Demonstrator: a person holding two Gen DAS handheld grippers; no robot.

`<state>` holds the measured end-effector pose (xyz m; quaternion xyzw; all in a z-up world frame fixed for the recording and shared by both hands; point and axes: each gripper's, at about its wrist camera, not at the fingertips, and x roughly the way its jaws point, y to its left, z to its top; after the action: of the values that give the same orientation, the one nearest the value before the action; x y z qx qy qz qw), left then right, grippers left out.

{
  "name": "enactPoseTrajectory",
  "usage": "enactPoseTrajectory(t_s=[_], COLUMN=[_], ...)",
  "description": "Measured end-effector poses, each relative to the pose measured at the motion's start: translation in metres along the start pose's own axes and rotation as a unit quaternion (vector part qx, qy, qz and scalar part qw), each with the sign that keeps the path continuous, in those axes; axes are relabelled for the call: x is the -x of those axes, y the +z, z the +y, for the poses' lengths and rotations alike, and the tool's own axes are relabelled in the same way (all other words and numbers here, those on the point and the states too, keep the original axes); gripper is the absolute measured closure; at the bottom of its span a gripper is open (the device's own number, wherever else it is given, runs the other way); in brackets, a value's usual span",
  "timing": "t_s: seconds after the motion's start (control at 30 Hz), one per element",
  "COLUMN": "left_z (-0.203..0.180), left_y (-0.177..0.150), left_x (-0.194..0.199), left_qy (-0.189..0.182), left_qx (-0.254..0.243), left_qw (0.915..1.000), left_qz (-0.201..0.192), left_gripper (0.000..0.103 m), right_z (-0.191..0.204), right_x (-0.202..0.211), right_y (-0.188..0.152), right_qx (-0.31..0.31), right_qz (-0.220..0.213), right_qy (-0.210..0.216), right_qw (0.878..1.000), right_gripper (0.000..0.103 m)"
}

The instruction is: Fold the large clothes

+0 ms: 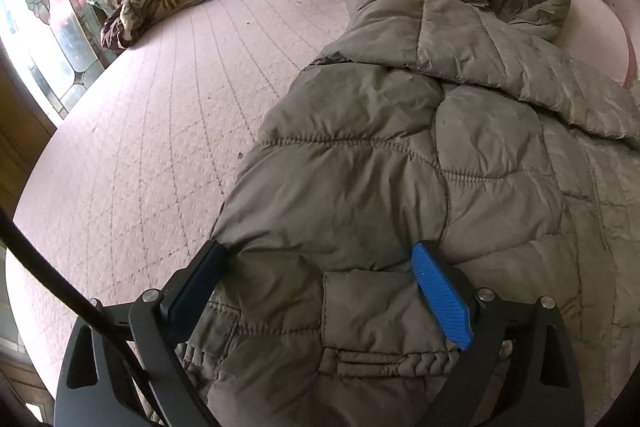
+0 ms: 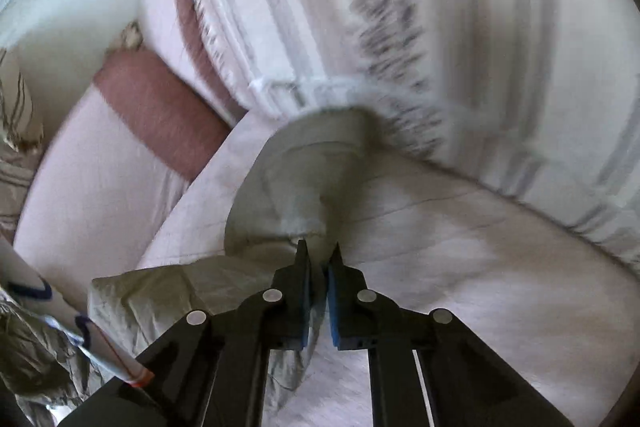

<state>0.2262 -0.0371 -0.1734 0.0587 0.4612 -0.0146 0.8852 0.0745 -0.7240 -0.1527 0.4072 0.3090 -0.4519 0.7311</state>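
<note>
Your left gripper [image 1: 320, 255] points steeply downward with its jaws spread wide: the black finger [image 1: 192, 291] sits on the left and the blue-padded finger [image 1: 438, 297] on the right, and neither pad presses on anything. Your right gripper [image 2: 319, 255] also angles down, its jaws drawn together until the fingertips nearly meet, pinching a thin fold of the jacket [image 2: 280, 195]. The right wrist view is smeared with motion blur, while the left is sharp.
</note>
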Motion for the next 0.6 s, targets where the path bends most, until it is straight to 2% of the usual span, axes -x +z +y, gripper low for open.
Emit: enactPoseTrajectory(t_s=[0.1, 0.23, 0.4, 0.53, 0.6], left_z=[0.005, 0.018, 0.037, 0.064, 0.080], left_y=[0.001, 0.004, 0.012, 0.017, 0.019], left_x=[0.008, 0.026, 0.050, 0.056, 0.057], left_qy=[-0.017, -0.062, -0.065, -0.065, -0.064], left_qx=[0.008, 0.036, 0.058, 0.095, 0.120], left_qw=[0.9998, 0.9974, 0.9956, 0.9925, 0.9899], left_qz=[0.005, 0.002, -0.036, -0.041, -0.039], left_gripper=[0.009, 0.009, 0.009, 0.009, 0.009], right_z=[0.014, 0.061, 0.130, 0.191, 0.221], right_x=[0.032, 0.081, 0.134, 0.157, 0.161], right_y=[-0.005, -0.022, -0.066, -0.131, -0.172], right_qx=[0.027, 0.095, 0.164, 0.233, 0.275], right_qz=[-0.018, -0.052, -0.055, -0.030, -0.013], right_qy=[-0.015, -0.013, 0.057, 0.113, 0.135], right_qw=[0.999, 0.994, 0.983, 0.965, 0.952], right_gripper=[0.097, 0.097, 0.097, 0.097, 0.097])
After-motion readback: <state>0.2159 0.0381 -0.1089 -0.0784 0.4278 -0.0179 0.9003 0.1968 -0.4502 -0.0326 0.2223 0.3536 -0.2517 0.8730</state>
